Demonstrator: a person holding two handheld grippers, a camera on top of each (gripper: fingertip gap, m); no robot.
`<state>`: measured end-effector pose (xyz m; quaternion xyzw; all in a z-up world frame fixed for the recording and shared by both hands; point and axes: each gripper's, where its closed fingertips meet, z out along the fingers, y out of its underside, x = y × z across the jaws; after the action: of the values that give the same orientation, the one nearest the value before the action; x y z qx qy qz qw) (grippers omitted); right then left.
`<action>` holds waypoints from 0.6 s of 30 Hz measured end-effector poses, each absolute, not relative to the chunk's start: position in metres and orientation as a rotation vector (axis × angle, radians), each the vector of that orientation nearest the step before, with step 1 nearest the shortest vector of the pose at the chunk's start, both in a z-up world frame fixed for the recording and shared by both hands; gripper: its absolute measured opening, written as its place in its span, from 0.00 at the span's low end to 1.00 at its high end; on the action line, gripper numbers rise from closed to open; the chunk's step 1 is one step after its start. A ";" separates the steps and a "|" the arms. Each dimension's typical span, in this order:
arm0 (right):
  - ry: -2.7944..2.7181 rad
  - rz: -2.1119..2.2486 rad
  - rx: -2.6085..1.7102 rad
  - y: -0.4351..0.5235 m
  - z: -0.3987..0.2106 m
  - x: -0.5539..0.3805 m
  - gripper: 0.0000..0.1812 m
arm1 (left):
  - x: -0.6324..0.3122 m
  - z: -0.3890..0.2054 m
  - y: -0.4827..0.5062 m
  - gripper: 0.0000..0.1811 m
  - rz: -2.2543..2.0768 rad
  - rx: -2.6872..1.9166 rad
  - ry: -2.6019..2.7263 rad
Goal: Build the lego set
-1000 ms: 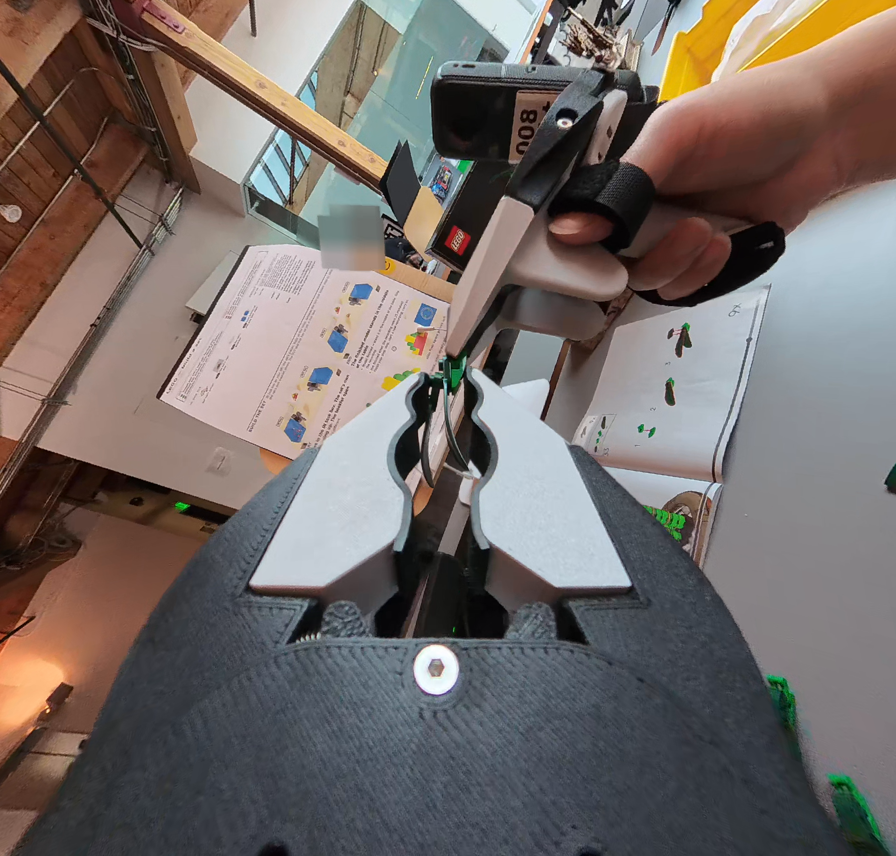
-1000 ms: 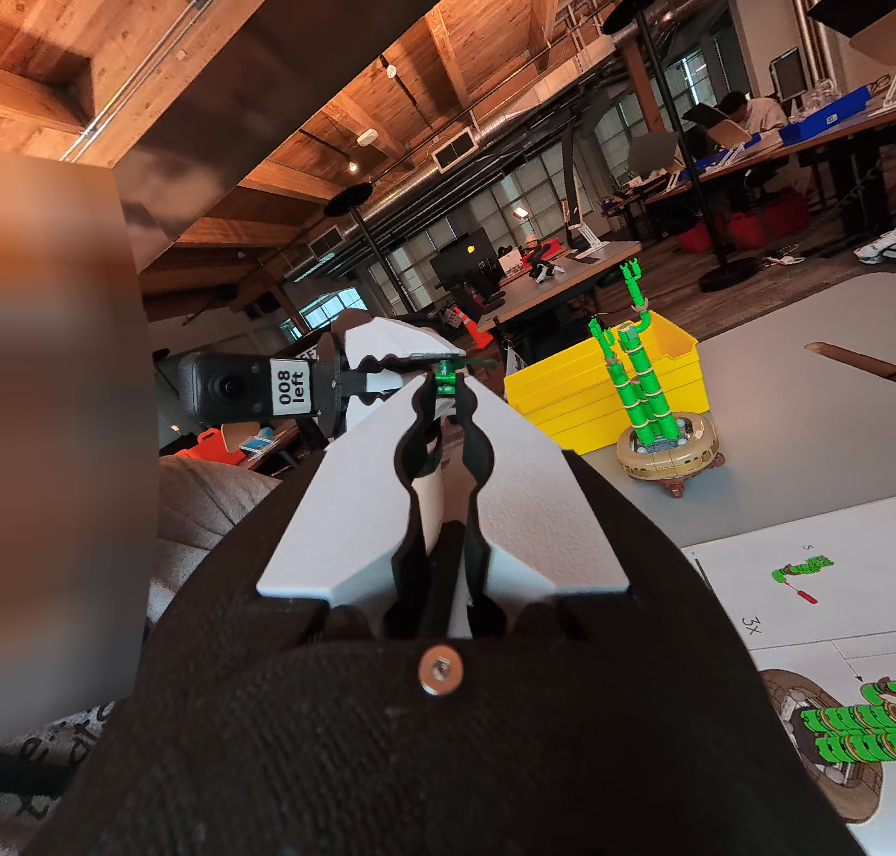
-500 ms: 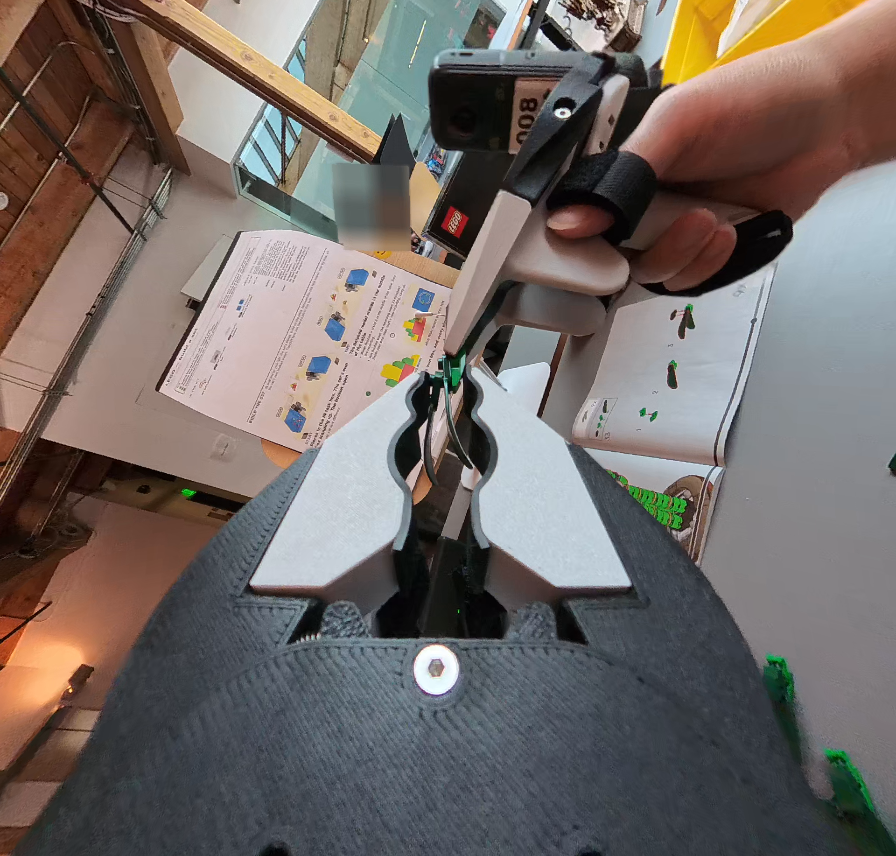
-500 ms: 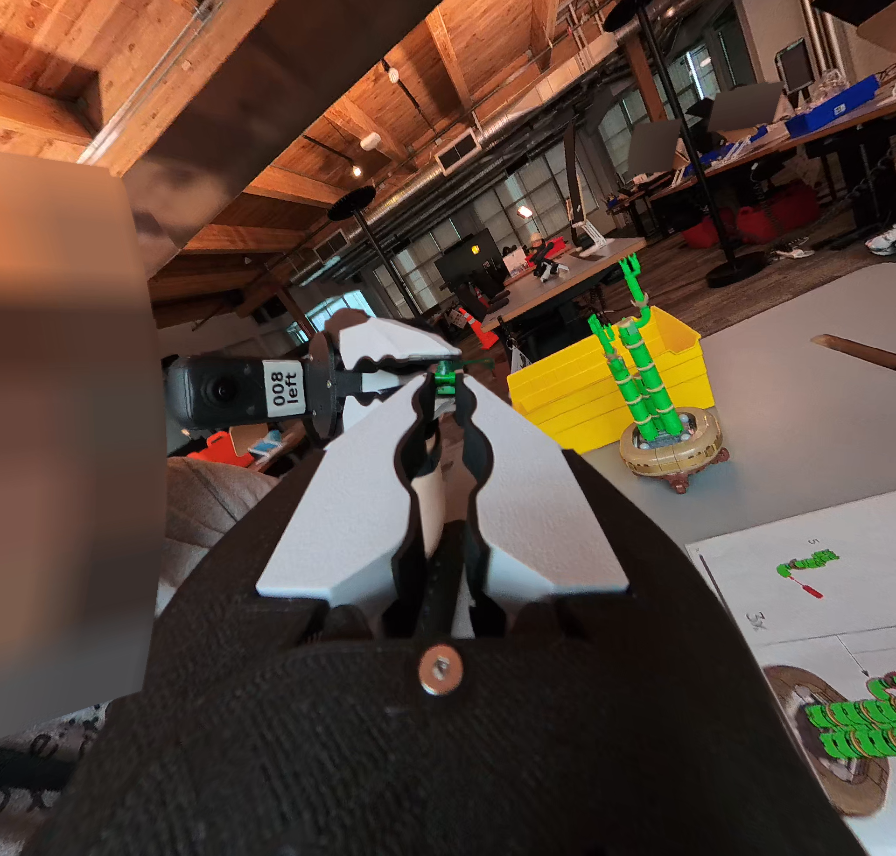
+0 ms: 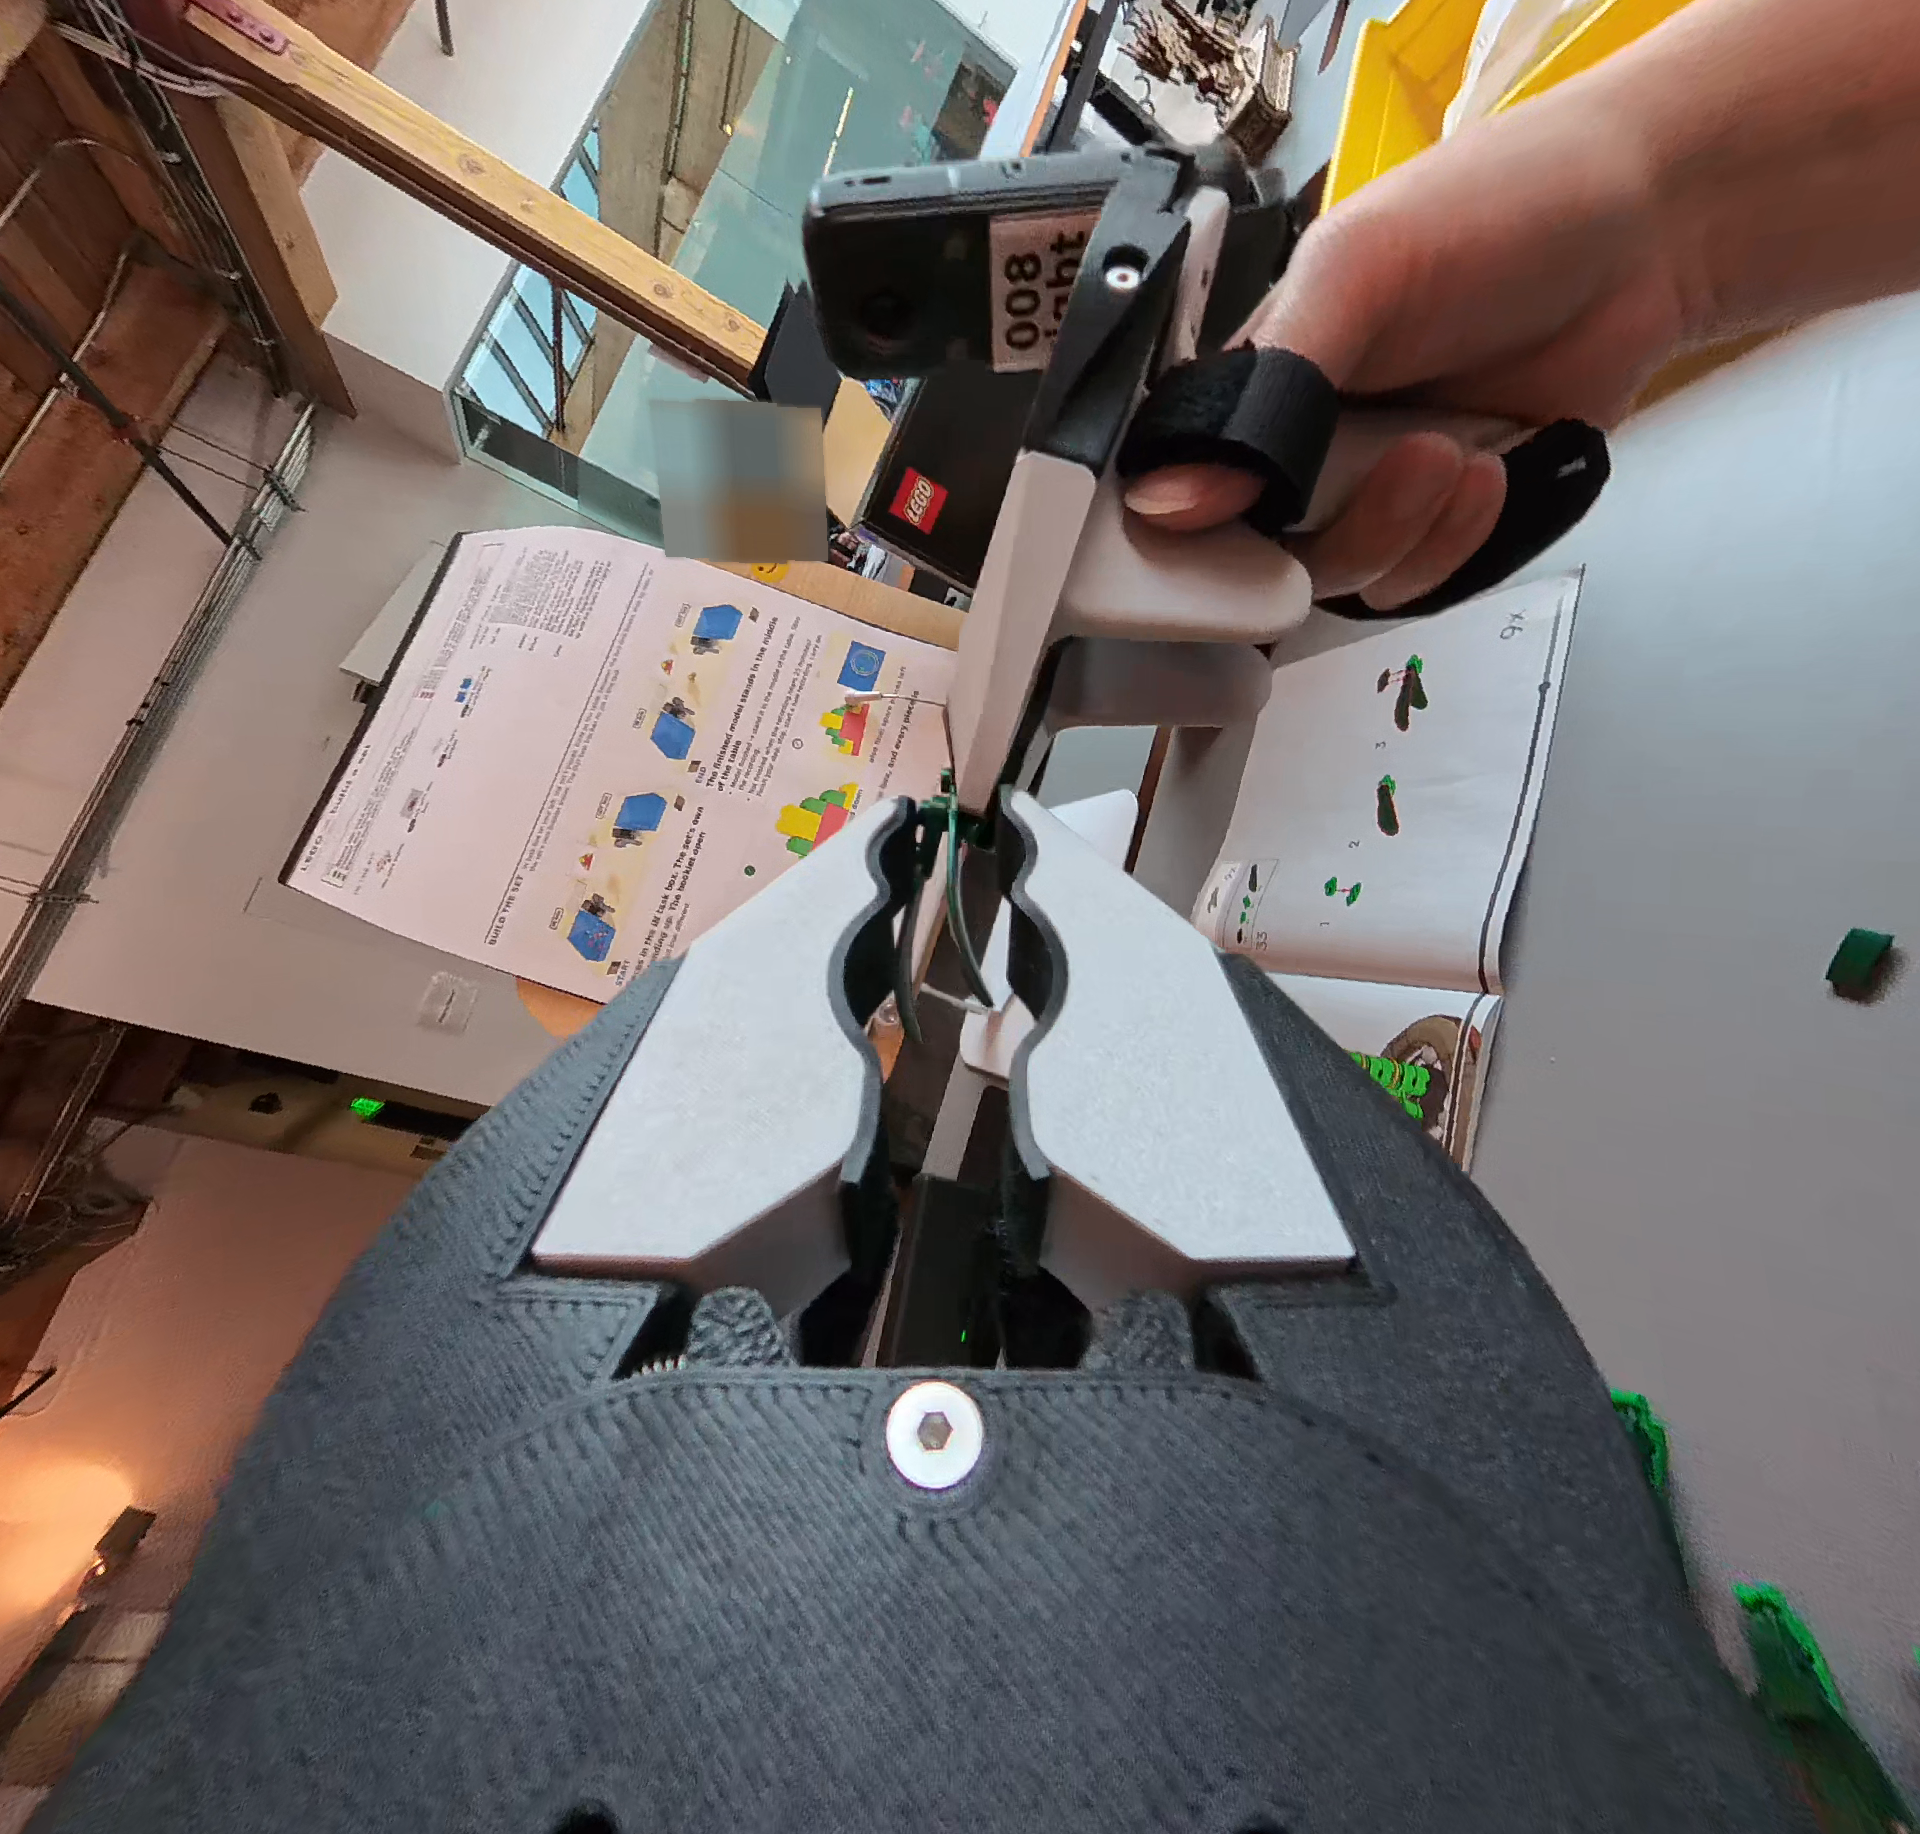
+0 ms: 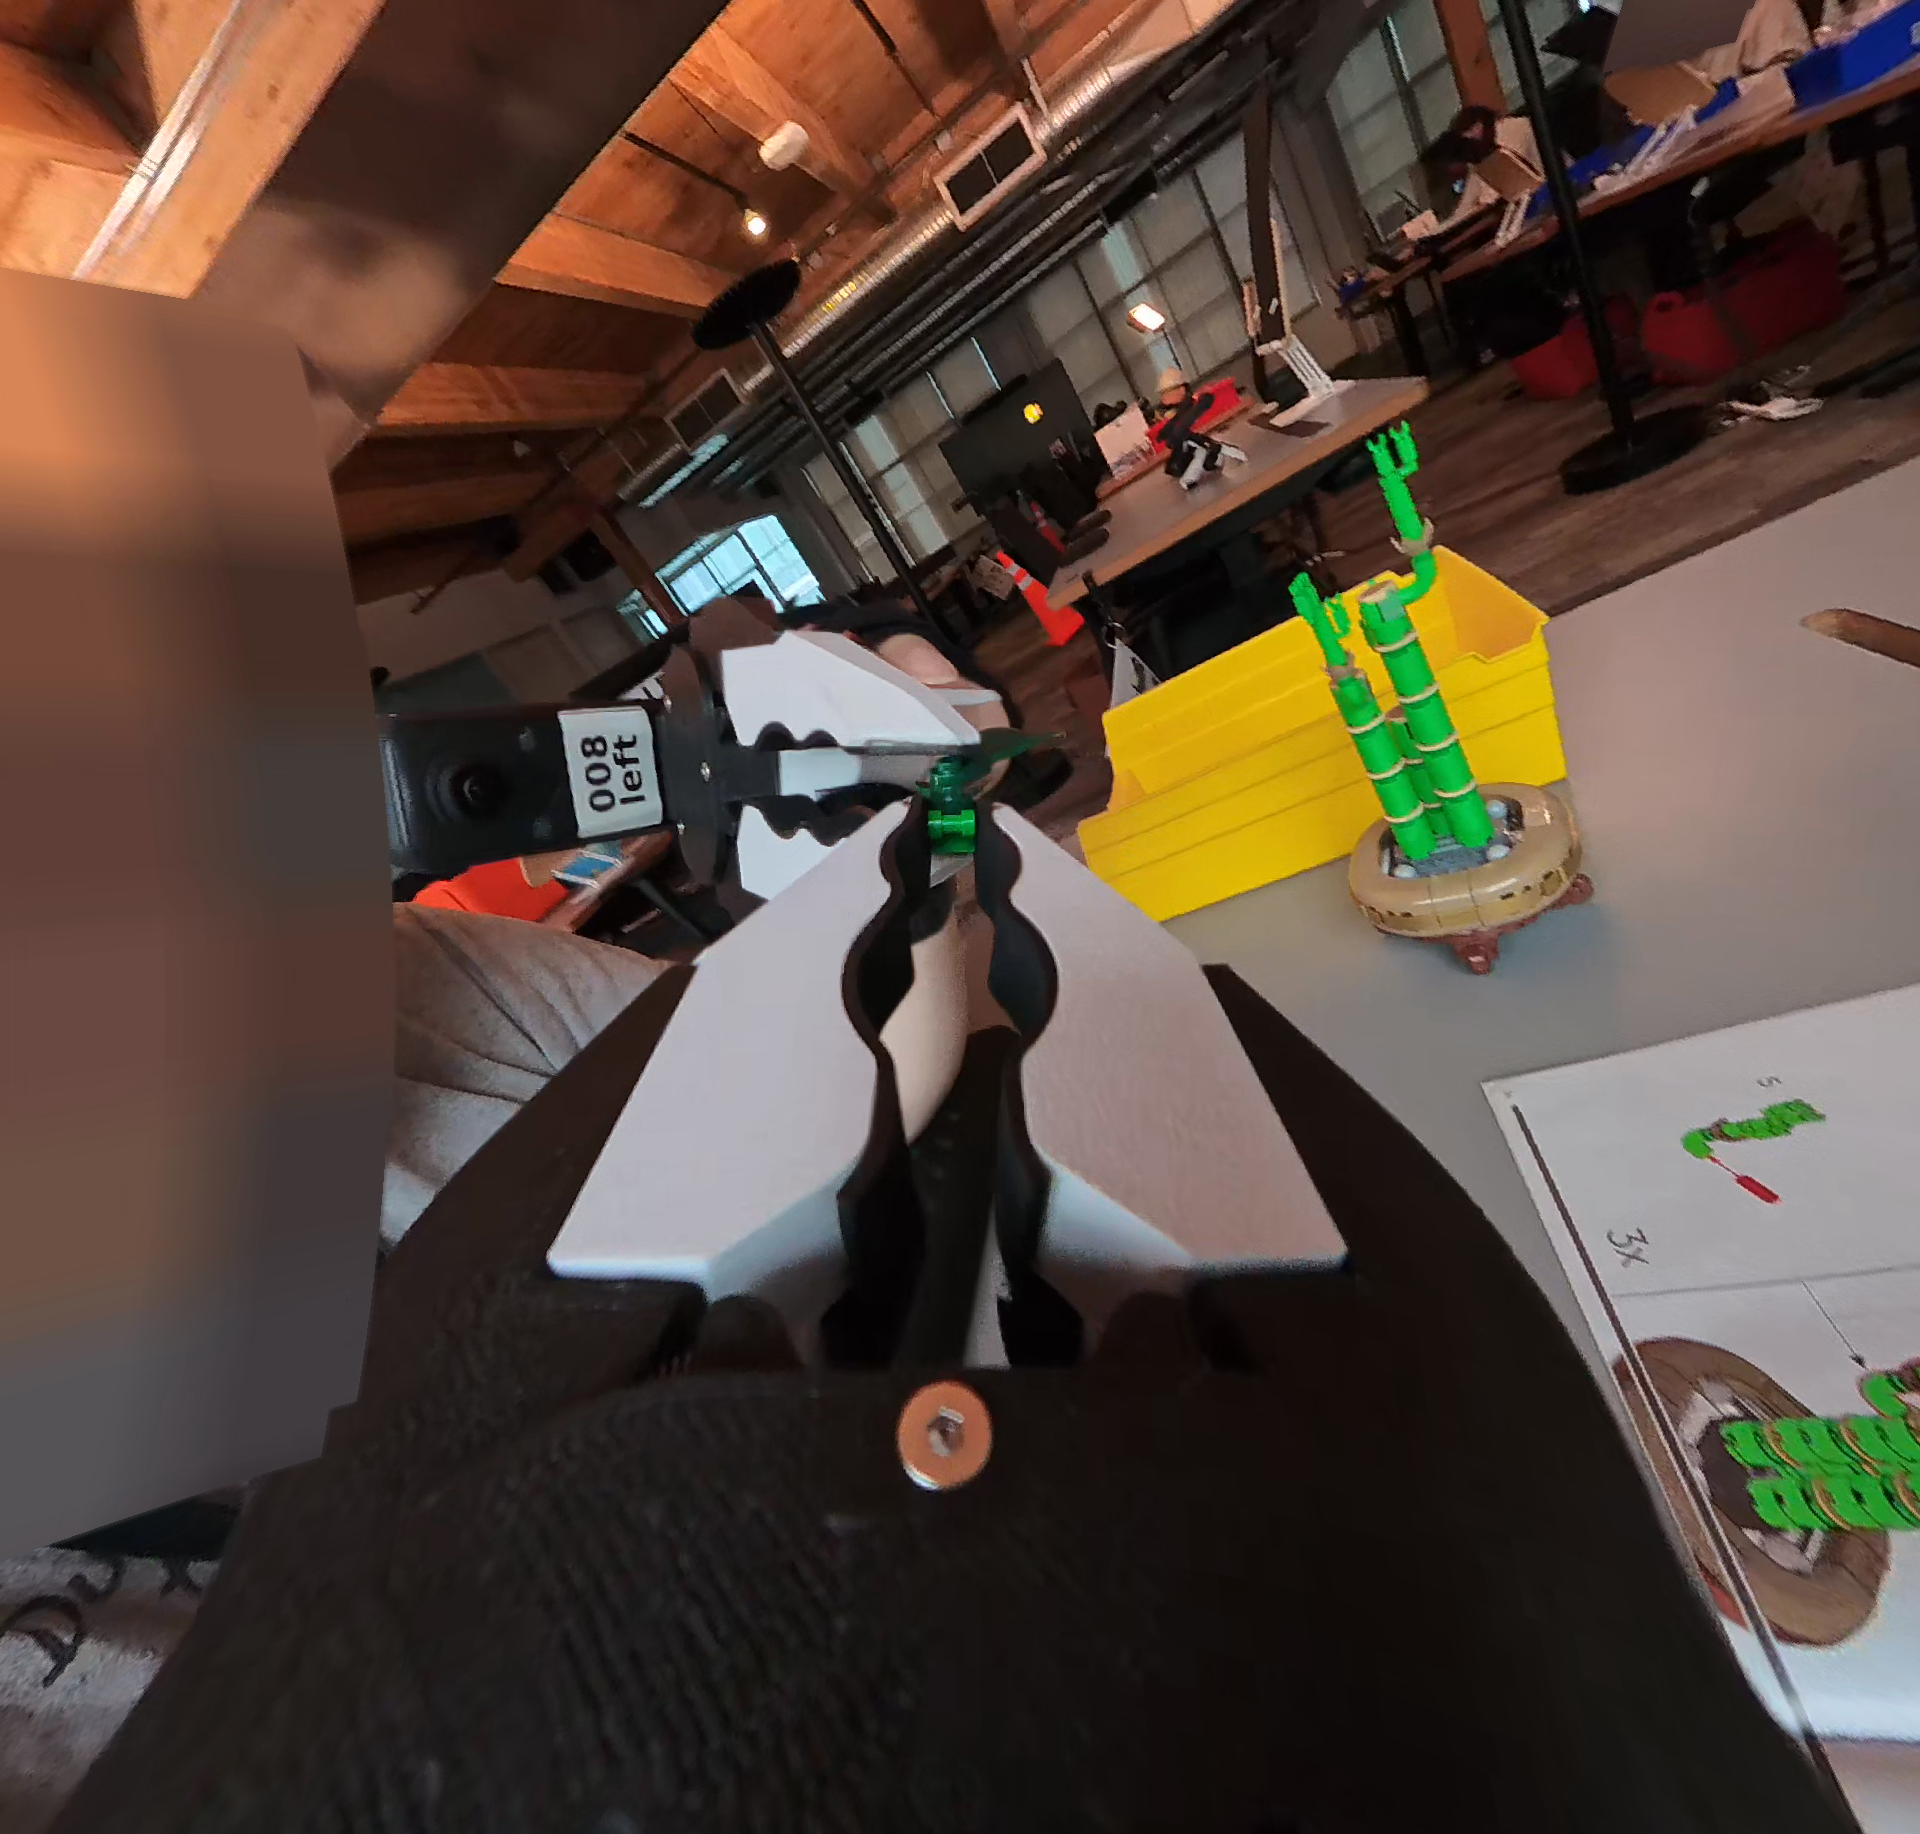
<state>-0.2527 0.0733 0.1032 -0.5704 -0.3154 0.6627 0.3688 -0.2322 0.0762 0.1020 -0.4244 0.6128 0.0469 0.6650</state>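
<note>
Both grippers are raised above the grey table and meet tip to tip. My left gripper is shut on a thin dark green leaf piece. My right gripper is shut on a small bright green Lego piece. The leaf touches the top of that piece. In the left wrist view the right gripper comes down from above, held by a hand. In the right wrist view the left gripper comes in from the left. A green bamboo model in a tan round pot stands on the table.
Stacked yellow bins stand behind the bamboo model. An open instruction booklet lies at the right, and it also shows in the left wrist view. Loose green pieces lie on the table. A printed sheet stands behind. The tips of both grippers are at nearly the same place. From either gripper's tips it is about 30 cm to the green bamboo model.
Both grippers have stayed tip to tip with their pieces held. The right gripper has tilted a little, and the leaf shows more clearly over the green piece.
</note>
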 end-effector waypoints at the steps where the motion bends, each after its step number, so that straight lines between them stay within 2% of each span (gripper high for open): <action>1: -0.799 1.722 -1.447 0.073 0.105 -0.252 0.03 | -0.232 0.104 0.076 0.07 0.097 -0.962 1.372; 18: -0.809 1.730 -1.365 0.070 0.109 -0.253 0.03 | -0.233 0.107 0.073 0.06 0.153 -0.931 1.370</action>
<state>-0.2530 0.0699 0.1094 -0.5364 -0.3179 0.6795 0.3867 -0.2330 0.0730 0.1073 -0.4138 0.6087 0.0679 0.6735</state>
